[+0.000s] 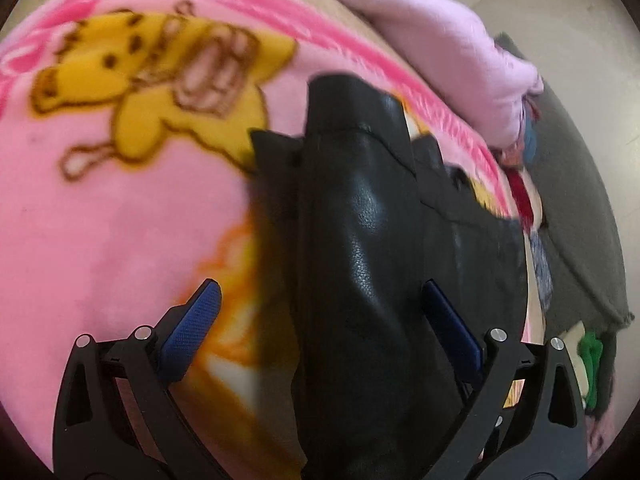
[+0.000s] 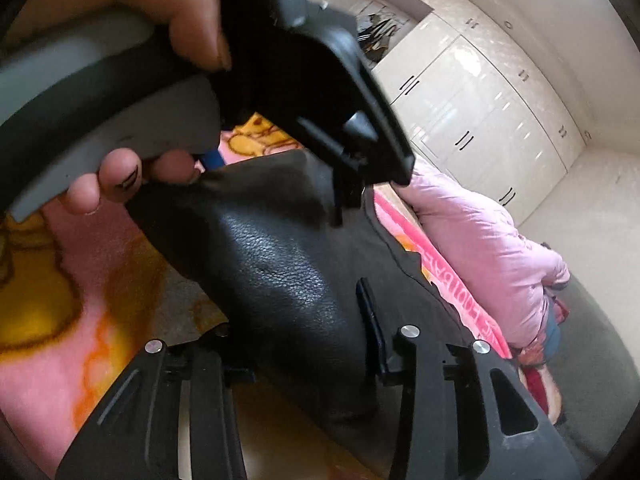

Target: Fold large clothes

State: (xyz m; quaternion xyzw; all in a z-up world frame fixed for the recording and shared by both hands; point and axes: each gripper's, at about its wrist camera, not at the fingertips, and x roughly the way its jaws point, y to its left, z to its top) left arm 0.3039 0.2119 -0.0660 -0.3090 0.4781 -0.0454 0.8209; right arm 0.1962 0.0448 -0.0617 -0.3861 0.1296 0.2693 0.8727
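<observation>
A black leather garment [image 1: 360, 216] lies on a pink cartoon blanket [image 1: 100, 208]. A raised fold of it runs between the fingers of my left gripper [image 1: 320, 316], whose blue pads [image 1: 192, 328] stand wide apart, so it is open around the leather. In the right wrist view the same garment [image 2: 280, 264] passes between the fingers of my right gripper [image 2: 296, 320], also spread wide; the left pad is hidden behind the leather. The person's hand and the left gripper's body [image 2: 304, 64] fill the top of that view, close above the garment.
A pale pink padded jacket [image 1: 440, 40] lies at the blanket's far edge, also in the right wrist view [image 2: 480, 240], with several coloured clothes [image 1: 524, 184] below it. A grey rug [image 1: 576, 184] and white cabinets [image 2: 480, 92] lie beyond.
</observation>
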